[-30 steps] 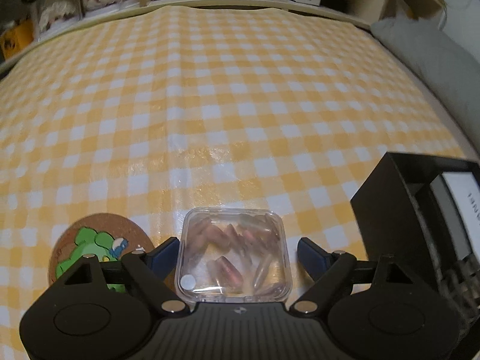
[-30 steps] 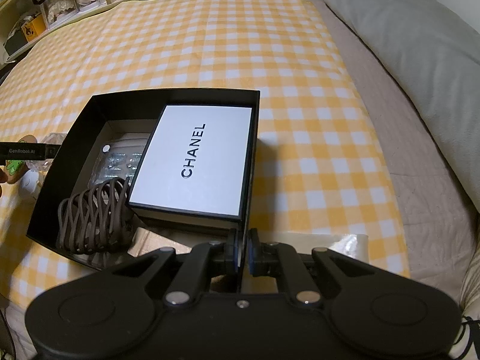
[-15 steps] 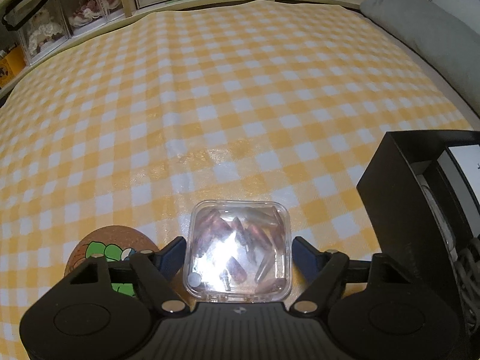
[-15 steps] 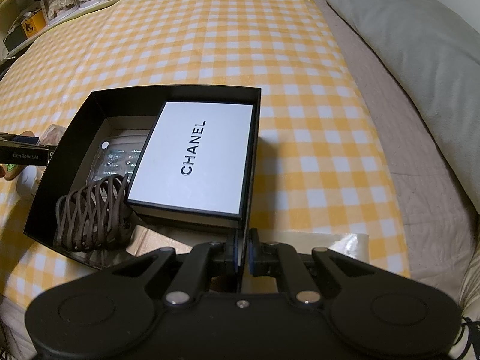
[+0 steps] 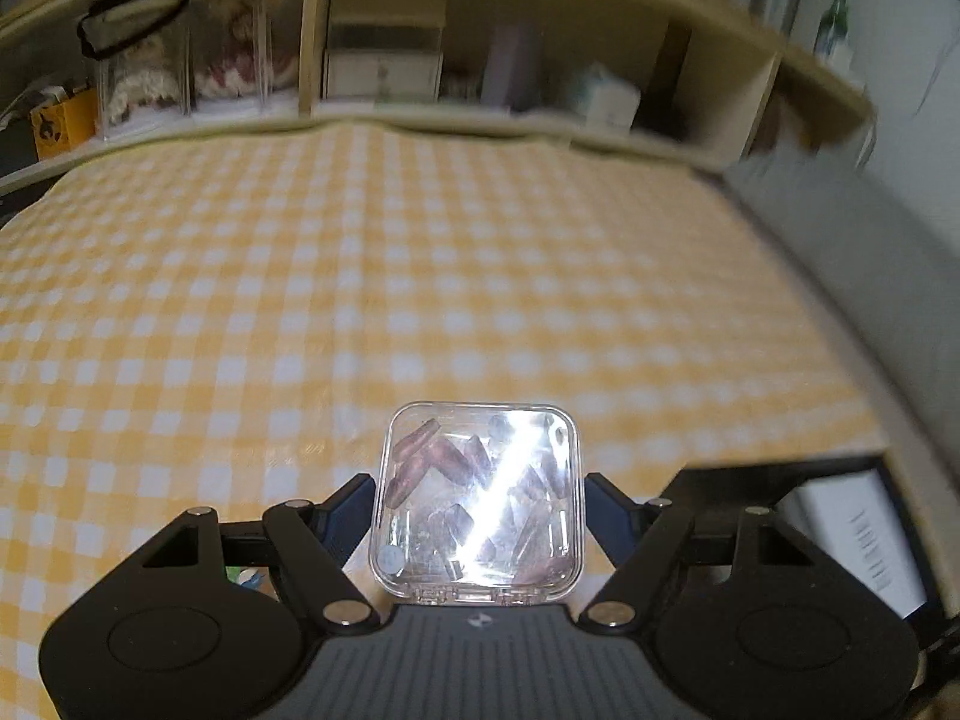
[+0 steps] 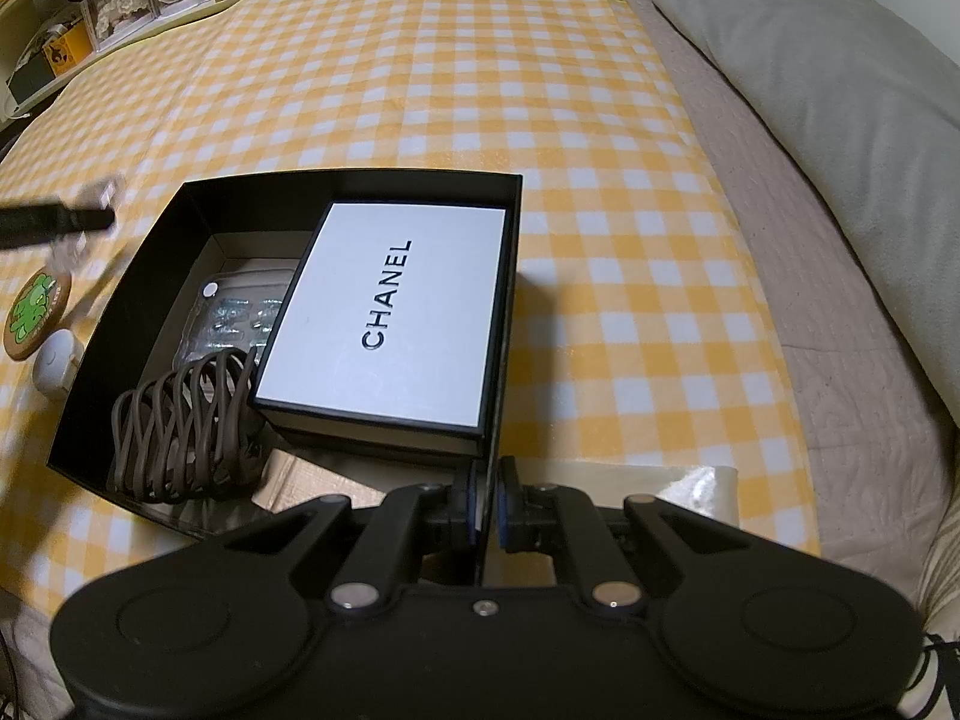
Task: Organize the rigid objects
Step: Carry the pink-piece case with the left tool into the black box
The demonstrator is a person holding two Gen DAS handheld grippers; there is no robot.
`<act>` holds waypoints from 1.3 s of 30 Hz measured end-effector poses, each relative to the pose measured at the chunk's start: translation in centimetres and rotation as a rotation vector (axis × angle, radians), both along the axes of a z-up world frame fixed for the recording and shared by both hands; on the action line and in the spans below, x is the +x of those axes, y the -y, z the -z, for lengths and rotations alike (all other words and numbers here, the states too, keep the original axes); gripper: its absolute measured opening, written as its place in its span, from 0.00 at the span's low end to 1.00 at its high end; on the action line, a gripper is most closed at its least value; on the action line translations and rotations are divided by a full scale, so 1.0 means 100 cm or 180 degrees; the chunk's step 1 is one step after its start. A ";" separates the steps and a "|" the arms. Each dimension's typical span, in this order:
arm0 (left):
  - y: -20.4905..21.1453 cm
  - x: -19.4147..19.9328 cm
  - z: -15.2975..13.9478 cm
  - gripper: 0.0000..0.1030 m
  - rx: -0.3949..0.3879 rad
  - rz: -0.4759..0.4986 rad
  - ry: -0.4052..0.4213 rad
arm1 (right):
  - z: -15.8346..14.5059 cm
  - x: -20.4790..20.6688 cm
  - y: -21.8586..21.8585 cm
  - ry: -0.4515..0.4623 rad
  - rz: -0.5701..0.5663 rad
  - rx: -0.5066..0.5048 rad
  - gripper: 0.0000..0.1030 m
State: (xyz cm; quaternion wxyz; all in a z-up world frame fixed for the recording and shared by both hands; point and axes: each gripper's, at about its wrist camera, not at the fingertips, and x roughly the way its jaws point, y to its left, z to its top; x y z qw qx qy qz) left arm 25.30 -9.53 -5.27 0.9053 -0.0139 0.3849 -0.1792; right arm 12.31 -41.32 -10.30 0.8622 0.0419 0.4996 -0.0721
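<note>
Jaws of the left gripper (image 5: 479, 501) pinch a clear square plastic case (image 5: 479, 498) of brownish pieces, lifted above the checked cloth (image 5: 420, 276). Only the right view shows the right gripper (image 6: 487, 507) clamped on the black box (image 6: 501, 324) wall, a white lidded box (image 6: 390, 324) inside.

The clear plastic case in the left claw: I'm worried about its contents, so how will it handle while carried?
The clear plastic case looks stiff and glossy, so it could slip between the left claw pads. The loose brown pieces inside will probably shift and rattle. It seems light.
</note>
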 end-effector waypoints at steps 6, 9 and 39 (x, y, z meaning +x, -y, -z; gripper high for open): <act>0.025 -0.024 -0.032 0.73 -0.0335 0.0198 0.0101 | 0.000 0.001 0.000 0.0003 0.0013 0.0000 0.06; 0.043 -0.035 -0.040 0.73 -0.0443 0.0346 0.0072 | -0.001 0.000 0.001 0.0011 0.0013 -0.0008 0.06; 0.103 -0.043 0.001 0.73 -0.0306 0.0589 -0.0185 | -0.002 -0.006 -0.006 0.0096 0.0103 -0.0052 0.06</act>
